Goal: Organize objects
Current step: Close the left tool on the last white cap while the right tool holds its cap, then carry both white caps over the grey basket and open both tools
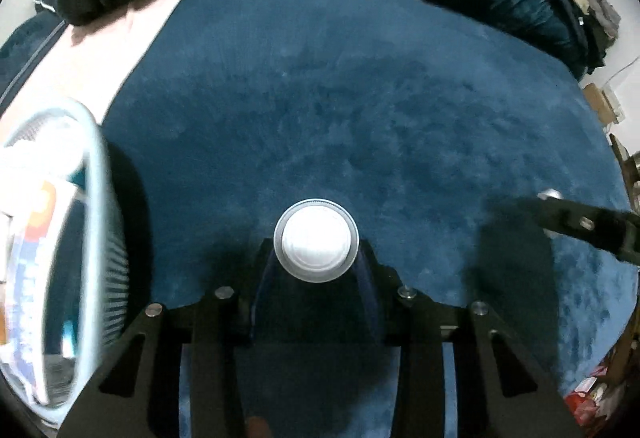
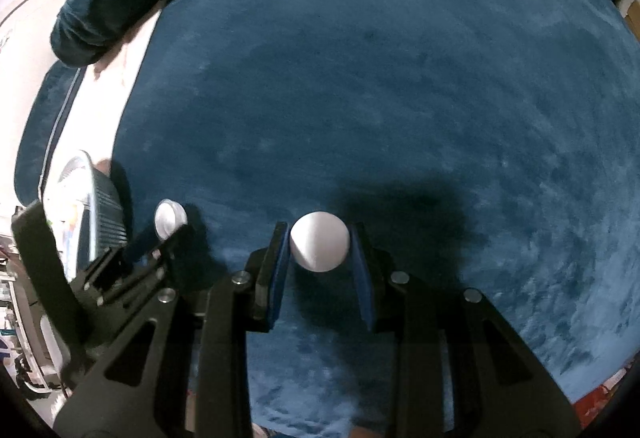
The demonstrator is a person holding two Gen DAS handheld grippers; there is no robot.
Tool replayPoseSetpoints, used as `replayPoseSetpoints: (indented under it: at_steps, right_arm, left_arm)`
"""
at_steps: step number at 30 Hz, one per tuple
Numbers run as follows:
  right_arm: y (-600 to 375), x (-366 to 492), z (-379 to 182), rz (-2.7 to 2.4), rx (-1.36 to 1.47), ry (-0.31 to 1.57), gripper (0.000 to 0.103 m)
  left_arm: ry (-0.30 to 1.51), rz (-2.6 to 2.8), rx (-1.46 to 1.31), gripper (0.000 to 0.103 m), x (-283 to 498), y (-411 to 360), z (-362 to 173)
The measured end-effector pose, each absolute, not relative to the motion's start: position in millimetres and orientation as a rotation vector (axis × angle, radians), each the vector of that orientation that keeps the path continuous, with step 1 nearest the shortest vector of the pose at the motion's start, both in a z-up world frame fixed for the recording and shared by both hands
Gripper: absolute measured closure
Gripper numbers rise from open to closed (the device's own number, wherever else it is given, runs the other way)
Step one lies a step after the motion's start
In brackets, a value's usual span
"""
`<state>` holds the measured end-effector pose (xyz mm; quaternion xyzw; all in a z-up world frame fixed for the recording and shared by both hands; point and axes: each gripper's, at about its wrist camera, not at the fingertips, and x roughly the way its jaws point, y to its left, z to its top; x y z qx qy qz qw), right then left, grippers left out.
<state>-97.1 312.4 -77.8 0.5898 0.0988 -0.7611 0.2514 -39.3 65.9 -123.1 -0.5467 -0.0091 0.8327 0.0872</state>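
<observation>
Holding one small white item in each claw, the person appears to be partway through the tidying, with both pieces lifted above the blue plush bed cover (image 1: 360, 97) and neither yet put away.

The left claw (image 1: 316, 262) pinches a round white cap-like container (image 1: 316, 240), seen end-on from its own camera: a pale disc with a grey ribbed rim, wedged between the blue pads. From the right wrist view the same piece (image 2: 170, 218) shows at the tip of the left claw (image 2: 168, 234), just beside a light blue slatted basket (image 2: 102, 209).

The right claw (image 2: 319, 250) is closed on a plain white ball (image 2: 319, 242), smooth and matte, touching both blue pads (image 2: 280, 258) at its widest part. In the left view only the tip of the right claw (image 1: 560, 209) enters from the edge, with a small pale bit at its end that I cannot make out clearly.

The basket (image 1: 90, 238) sits at the left of the bed, blurred, already holding some printed packaging, so I judge some sorting is done. What is left, as far as I can judge, is carrying both held pieces over and releasing them there. No other loose items show on the cover.
</observation>
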Motion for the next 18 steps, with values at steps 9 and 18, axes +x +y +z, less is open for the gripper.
replayPoseSetpoints:
  at_steps: [9,18]
  right_arm:
    - [247.9,-49.5,-52.2,-1.973,1.465,0.302,0.072]
    - [175.3,10.8,-48.0,-1.837,1.352,0.391,0.071]
  left_arm:
    - [-0.05,2.671,-1.488,0.063,-13.4,-14.3,-28.8]
    - [-0.29,2.865,-1.614,0.063,24.2,-159.3,-16.8]
